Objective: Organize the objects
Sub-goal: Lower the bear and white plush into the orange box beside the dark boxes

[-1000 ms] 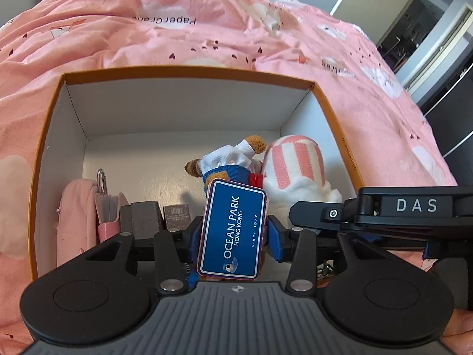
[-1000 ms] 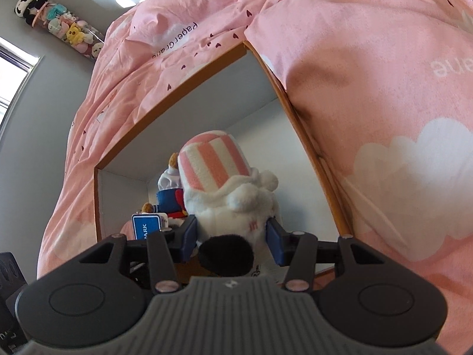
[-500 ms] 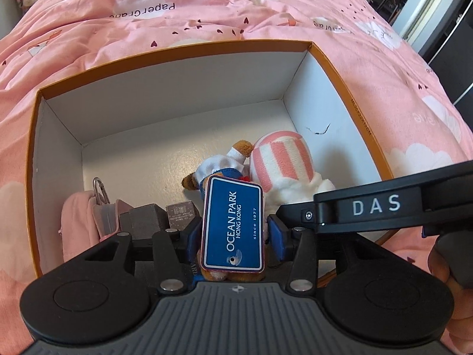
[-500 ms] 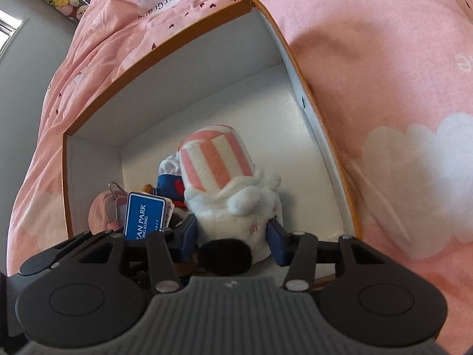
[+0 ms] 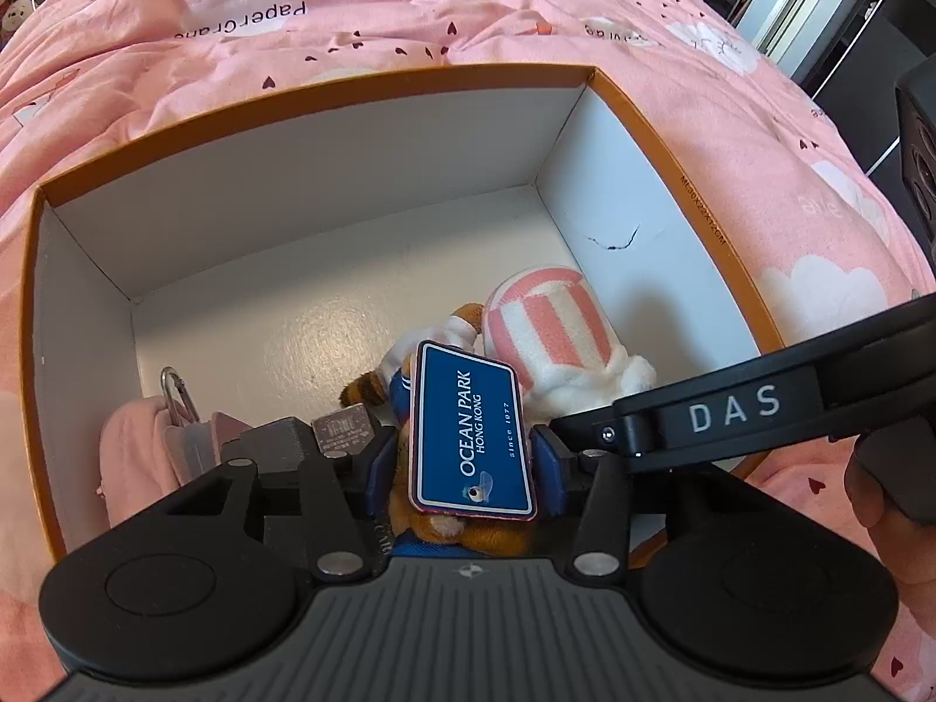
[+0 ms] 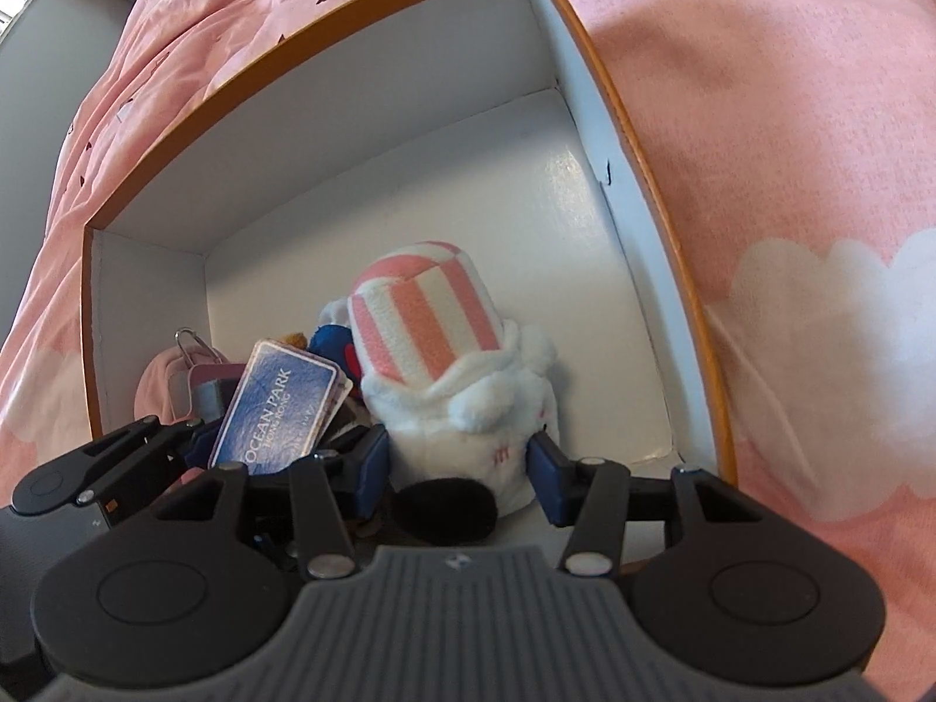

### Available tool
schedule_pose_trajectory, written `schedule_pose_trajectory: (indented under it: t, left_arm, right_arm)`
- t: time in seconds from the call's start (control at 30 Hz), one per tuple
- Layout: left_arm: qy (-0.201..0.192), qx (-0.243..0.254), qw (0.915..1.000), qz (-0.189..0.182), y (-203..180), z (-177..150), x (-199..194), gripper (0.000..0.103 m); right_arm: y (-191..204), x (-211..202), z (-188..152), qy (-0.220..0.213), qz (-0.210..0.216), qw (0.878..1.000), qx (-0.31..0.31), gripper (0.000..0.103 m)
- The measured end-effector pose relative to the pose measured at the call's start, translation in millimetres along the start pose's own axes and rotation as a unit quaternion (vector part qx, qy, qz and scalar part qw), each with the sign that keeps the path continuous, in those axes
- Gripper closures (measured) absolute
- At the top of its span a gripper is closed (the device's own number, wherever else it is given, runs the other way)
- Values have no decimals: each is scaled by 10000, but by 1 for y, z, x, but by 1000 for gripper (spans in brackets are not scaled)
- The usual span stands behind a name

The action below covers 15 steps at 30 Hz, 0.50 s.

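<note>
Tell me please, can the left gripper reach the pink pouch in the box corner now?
Probably not at once. The left gripper is shut on the bear toy with its blue tag. The pink pouch lies uncovered just left of it, so the way looks free once the toy is released.

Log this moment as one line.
left tongs: shut on bear toy | right tongs: shut on striped plush | both inside box | bed under box

Pink-and-white striped plush (image 6: 427,316), blue tag (image 5: 471,430) with white lettering, orange-rimmed white box (image 5: 327,99), pink cloud-print duvet (image 5: 351,6).
</note>
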State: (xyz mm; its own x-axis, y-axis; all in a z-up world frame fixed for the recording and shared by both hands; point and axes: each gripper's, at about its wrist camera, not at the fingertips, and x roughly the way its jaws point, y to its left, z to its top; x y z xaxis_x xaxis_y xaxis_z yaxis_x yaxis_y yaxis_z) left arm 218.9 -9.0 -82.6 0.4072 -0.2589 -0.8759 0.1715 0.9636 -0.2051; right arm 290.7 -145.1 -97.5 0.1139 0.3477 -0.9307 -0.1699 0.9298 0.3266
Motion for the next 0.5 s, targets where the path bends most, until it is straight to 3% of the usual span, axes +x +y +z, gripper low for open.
schedule_pose_trajectory:
  t: [0.3,0.4,0.47,0.5]
  left_arm:
    - [196,-129,9992,-337,16,2,-20,38]
    - [303,-166,9984,-458,20,3,-23,43]
    - [391,-178,9976,-544,20,3,-20,58]
    - [431,-174,9972,-582,19,3,-17,60]
  right_arm:
    - [7,-13,-2,-7,33,9983,-575,45]
    - [12,-17,-5,-122,-114,9965,-818,45]
    - [16,-21,-6,-253,-287,9936,-1058,44]
    - [18,-21,-6,-287,-350,9920,-1181,45]
